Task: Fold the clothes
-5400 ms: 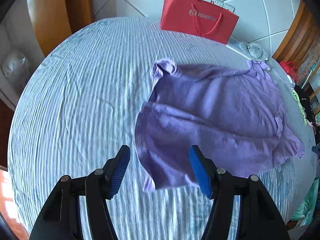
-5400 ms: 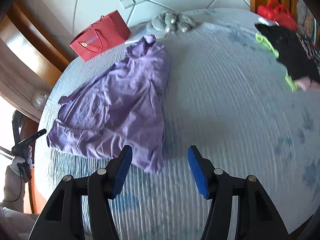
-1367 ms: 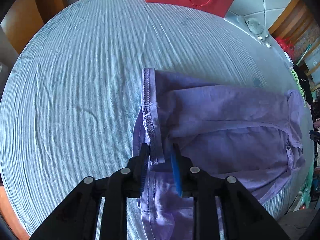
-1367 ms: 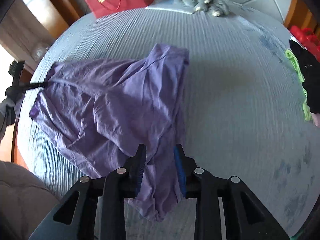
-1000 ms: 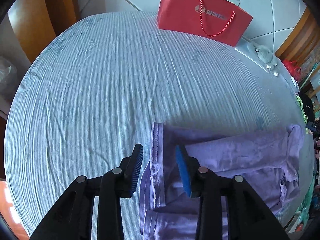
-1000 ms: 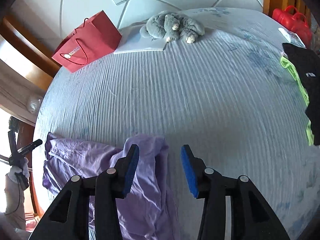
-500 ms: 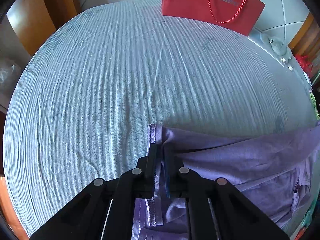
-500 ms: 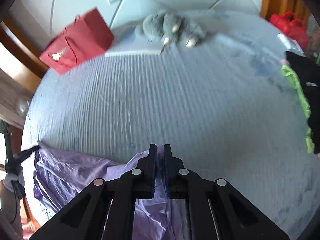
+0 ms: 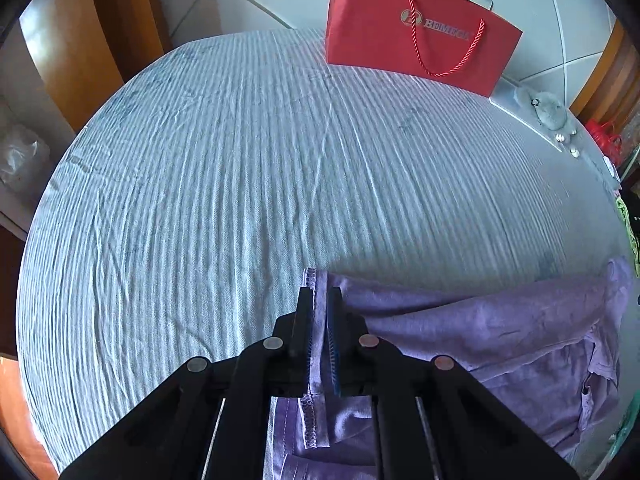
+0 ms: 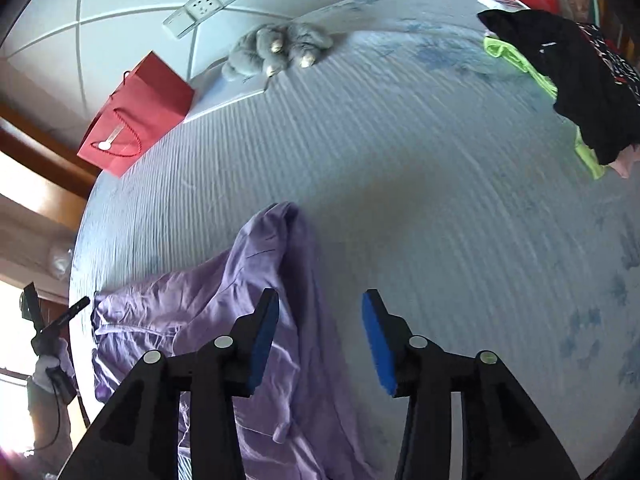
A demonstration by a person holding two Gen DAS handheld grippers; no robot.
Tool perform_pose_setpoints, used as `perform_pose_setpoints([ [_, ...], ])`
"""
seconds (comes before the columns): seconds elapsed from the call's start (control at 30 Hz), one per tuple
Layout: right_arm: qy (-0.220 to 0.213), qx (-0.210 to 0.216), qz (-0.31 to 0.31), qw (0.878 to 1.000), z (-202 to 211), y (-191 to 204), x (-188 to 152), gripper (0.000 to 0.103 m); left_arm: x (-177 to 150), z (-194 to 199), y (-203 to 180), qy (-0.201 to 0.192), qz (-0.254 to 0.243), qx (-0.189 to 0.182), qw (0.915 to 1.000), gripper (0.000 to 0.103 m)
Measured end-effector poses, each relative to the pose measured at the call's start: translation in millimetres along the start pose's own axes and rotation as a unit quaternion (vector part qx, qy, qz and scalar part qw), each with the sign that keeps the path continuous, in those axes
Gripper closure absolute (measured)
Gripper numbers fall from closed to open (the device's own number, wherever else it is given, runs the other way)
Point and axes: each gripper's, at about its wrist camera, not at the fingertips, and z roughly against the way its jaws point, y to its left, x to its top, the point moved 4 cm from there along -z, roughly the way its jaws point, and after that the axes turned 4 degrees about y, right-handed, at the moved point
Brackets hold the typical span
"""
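A purple shirt [image 9: 500, 332] lies on the striped blue bed sheet [image 9: 240, 184]. My left gripper [image 9: 319, 300] is shut on the shirt's stitched hem at its left corner, close above the bed. In the right wrist view the shirt [image 10: 224, 300] lies bunched at the lower left. My right gripper [image 10: 320, 312] is open and empty, just above the shirt's right edge. The left gripper shows at the far left of the right wrist view [image 10: 60, 320], at the shirt's other corner.
A red paper bag [image 9: 420, 28] stands at the head of the bed. A grey plush toy [image 10: 276, 48] lies beside it. A pile of black and green clothes [image 10: 568, 80] sits at the right edge. A wooden frame surrounds the bed.
My right gripper has opened and let go of the shirt's right corner. The left gripper stays shut on the hem and has moved little.
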Motion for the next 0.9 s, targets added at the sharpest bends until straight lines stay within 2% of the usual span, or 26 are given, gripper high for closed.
perform_pose_setpoints([
  [0.17,0.020,0.011,0.018,1.000,-30,24,12,0.058,0,-8,-13,0.006,-0.012,-0.007,0.9999,0.097],
  [0.2,0.027,0.012,0.023,0.999,-36,29,13,0.062,-1,-12,-15,0.012,-0.015,-0.004,0.9998,0.097],
  [0.23,0.031,0.005,0.034,0.999,-39,34,13,0.076,-3,-17,-17,0.022,-0.018,0.003,0.9996,0.097],
  [0.27,0.035,-0.002,0.044,0.998,-43,40,12,0.101,-4,-21,-18,0.028,-0.019,0.009,0.9994,0.097],
  [0.33,0.024,-0.023,0.043,0.999,-39,38,13,0.101,-7,-24,-19,0.027,-0.021,0.014,0.9993,0.097],
  [0.4,0.014,-0.036,0.001,0.999,-33,14,12,0.101,-7,-24,-19,0.026,-0.017,0.008,0.9995,0.097],
  [0.5,0.016,-0.076,-0.041,0.996,-33,-17,6,0.094,-7,-24,-19,0.023,-0.016,0.004,0.9996,0.097],
  [0.57,0.015,-0.098,-0.057,0.993,-30,-30,0,0.093,-9,-22,-30,0.024,-0.003,0.005,0.9997,0.097],
  [0.67,-0.014,-0.049,-0.051,0.997,0,-19,-13,0.088,-9,-10,-29,0.014,0.013,-0.005,0.9998,0.097],
  [0.73,-0.009,-0.035,-0.027,0.999,14,-4,-29,0.079,-9,4,-24,-0.003,0.021,-0.010,0.9997,0.097],
  [0.8,0.006,-0.031,-0.007,0.999,19,9,-49,0.058,-13,14,-24,-0.010,0.018,-0.018,0.9996,0.094],
  [0.9,0.029,-0.019,0.005,0.999,16,21,-76,0.057,-22,17,-32,-0.007,0.004,-0.029,0.9996,0.086],
])
